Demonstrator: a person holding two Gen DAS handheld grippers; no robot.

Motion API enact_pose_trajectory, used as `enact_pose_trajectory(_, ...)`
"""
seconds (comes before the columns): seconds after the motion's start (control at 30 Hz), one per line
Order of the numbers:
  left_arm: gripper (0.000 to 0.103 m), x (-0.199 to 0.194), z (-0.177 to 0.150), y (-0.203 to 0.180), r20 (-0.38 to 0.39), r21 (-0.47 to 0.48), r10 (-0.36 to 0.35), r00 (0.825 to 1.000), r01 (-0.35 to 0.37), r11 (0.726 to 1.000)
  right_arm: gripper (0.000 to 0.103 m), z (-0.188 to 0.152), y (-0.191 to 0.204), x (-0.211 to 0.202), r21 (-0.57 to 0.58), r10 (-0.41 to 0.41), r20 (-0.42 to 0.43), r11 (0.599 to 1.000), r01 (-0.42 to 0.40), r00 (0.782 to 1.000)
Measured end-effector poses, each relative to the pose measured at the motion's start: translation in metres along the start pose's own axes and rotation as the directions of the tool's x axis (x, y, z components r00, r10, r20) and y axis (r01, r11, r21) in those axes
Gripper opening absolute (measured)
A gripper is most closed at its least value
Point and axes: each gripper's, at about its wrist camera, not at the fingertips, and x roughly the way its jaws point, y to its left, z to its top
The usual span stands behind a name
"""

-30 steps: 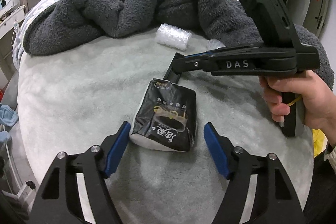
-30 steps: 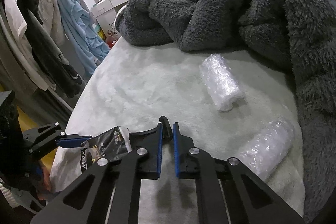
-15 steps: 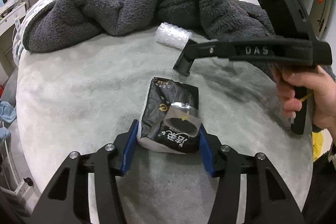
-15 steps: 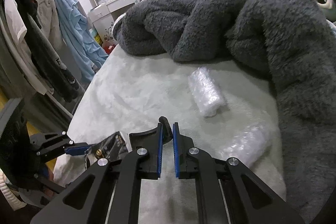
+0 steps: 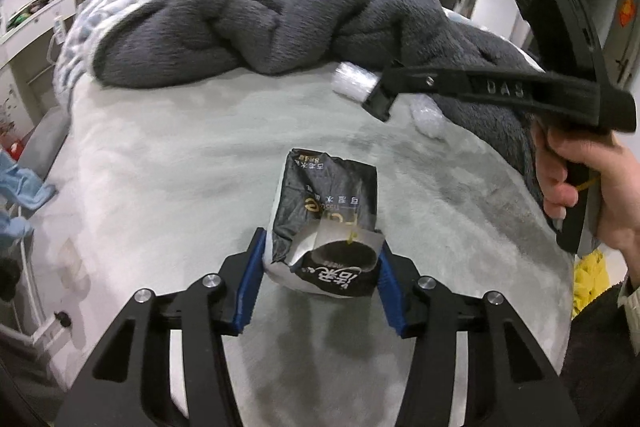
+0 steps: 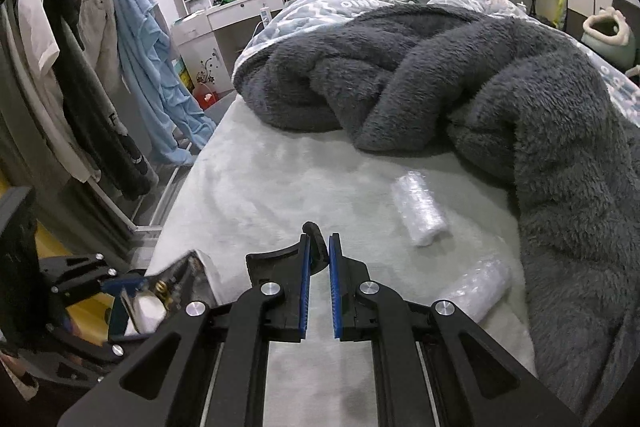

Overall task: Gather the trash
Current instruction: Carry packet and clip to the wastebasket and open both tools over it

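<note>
Left gripper (image 5: 320, 259) – jaws just closed onto black tissue pack (image 5: 326, 223), near bed (image 5: 160, 155) edge, for removal | right gripper (image 6: 319, 283) – pinched shut, empty | bubble-wrap rolls (image 6: 418, 209) lie farther right

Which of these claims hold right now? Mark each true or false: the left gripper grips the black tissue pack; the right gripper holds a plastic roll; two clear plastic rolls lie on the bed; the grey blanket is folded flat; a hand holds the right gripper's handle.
1. The left gripper grips the black tissue pack. True: both blue pads press its sides.
2. The right gripper holds a plastic roll. False: its jaws are shut with nothing between them.
3. Two clear plastic rolls lie on the bed. True.
4. The grey blanket is folded flat. False: it lies bunched in a heap.
5. A hand holds the right gripper's handle. True.
</note>
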Motion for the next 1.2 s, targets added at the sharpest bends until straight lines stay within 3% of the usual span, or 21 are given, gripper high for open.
enact_pose_trajectory(0.4,0.054,-0.036,-0.025,0.053,-0.104,-0.188,0.156,0.982,-0.174,0.967,0.009,-0.018,0.052,-0.011,0.005,-0.02,-0.021,1.0,0.02,1.0)
enact_pose_trajectory(0.53,0.054,-0.051,-0.034,0.064,-0.089,-0.211,0.158,0.983,-0.173,0.962,0.009,-0.016,0.073,-0.022,0.0,-0.006,-0.009,1.0,0.006,1.0)
enact_pose_trajectory(0.7,0.054,-0.058,-0.048,0.075,-0.126,-0.2,0.172,0.977,-0.195,0.96,0.009,-0.017,0.095,-0.025,-0.003,0.021,-0.002,1.0,-0.021,1.0)
enact_pose_trajectory(1.2,0.054,-0.073,-0.101,0.141,-0.224,-0.336,0.121,0.967,-0.193,0.922,0.009,-0.009,0.166,0.02,-0.104,0.066,-0.043,0.992,-0.07,0.997)
